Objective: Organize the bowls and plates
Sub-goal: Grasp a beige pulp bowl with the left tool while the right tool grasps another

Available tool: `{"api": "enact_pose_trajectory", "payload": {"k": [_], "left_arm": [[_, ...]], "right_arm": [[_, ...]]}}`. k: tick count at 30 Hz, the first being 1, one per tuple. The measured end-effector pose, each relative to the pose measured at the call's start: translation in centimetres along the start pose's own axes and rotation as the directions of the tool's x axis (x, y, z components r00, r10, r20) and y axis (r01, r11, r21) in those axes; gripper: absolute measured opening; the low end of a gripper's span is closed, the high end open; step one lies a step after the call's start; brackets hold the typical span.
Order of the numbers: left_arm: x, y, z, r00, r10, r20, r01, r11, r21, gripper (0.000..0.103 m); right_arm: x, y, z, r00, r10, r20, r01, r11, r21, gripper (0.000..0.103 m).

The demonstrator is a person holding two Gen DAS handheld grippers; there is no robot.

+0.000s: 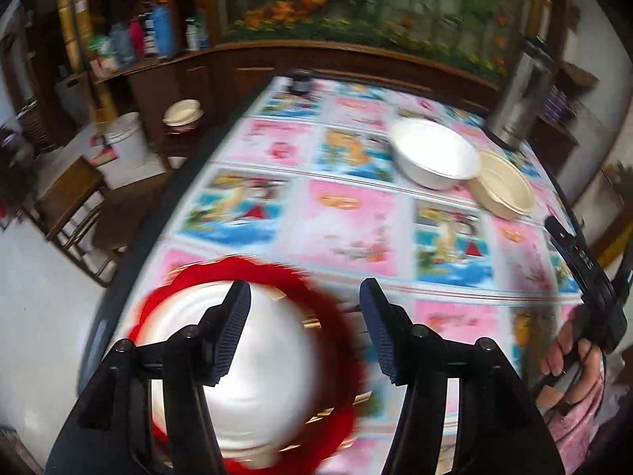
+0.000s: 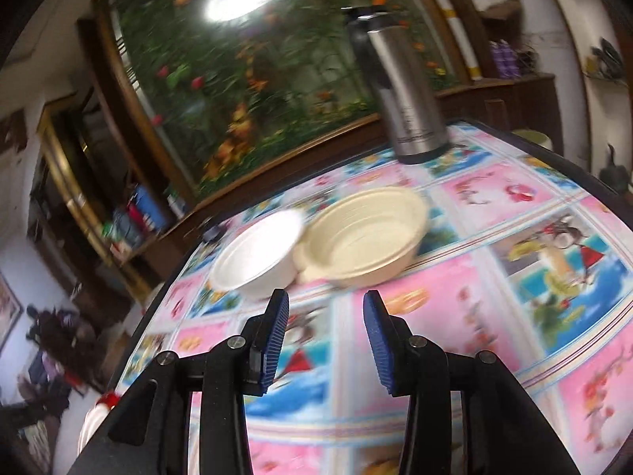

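- Patterned tablecloth (image 2: pixel 494 316) covers the table; a steel flask (image 2: pixel 403 91) stands upper right.
- White bowl (image 2: pixel 257 257) touches cream bowl (image 2: pixel 364 237), mid-frame.
- Left gripper (image 1: pixel 304 328) spread over blurred red-rimmed plate (image 1: pixel 245 356), lower left.
- Right gripper (image 2: pixel 326 340) spread, empty.

I see a steel thermos (image 2: pixel 407 87) standing upright at the far edge of the table, on a pink and blue cartoon tablecloth (image 2: pixel 514 285). Behind it hangs a large flower painting (image 2: pixel 245 79). Left of the table, bottles (image 1: pixel 146 35) crowd a wooden shelf, and a white bucket (image 1: pixel 124 138) sits on the floor beside a wooden chair (image 1: pixel 75 202).
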State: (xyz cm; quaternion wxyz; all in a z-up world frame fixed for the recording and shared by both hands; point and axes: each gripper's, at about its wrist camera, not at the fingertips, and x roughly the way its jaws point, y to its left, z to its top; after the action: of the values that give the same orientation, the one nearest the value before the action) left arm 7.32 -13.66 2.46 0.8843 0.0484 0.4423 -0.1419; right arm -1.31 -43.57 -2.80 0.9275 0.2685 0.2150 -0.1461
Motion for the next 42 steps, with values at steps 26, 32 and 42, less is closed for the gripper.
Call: {"api": "enact_pose_trajectory", "payload": {"k": [26,32,42], "left_arm": [[15.2,-21.1,10.6,0.967,-0.03,-0.253,0.015,0.998,-0.06,0.056],[16.9,-22.4,10.6,0.962,-0.071,-0.263,0.053,0.996,-0.076,0.056],[16.9,-22.5,9.3,0.956,-0.085,-0.279,0.078,0.996,-0.038,0.02]], "right_arm": [[0.7,-10.9,4.7,0.999,0.048,0.019,-0.051,0.942,0.332,0.043],[0.8,-10.7,4.7,0.998,0.067,0.018,-0.069,0.938,0.339,0.043],[1.2,-10.6,4.7,0.999,0.048,0.011,-0.049,0.941,0.334,0.042]]}}
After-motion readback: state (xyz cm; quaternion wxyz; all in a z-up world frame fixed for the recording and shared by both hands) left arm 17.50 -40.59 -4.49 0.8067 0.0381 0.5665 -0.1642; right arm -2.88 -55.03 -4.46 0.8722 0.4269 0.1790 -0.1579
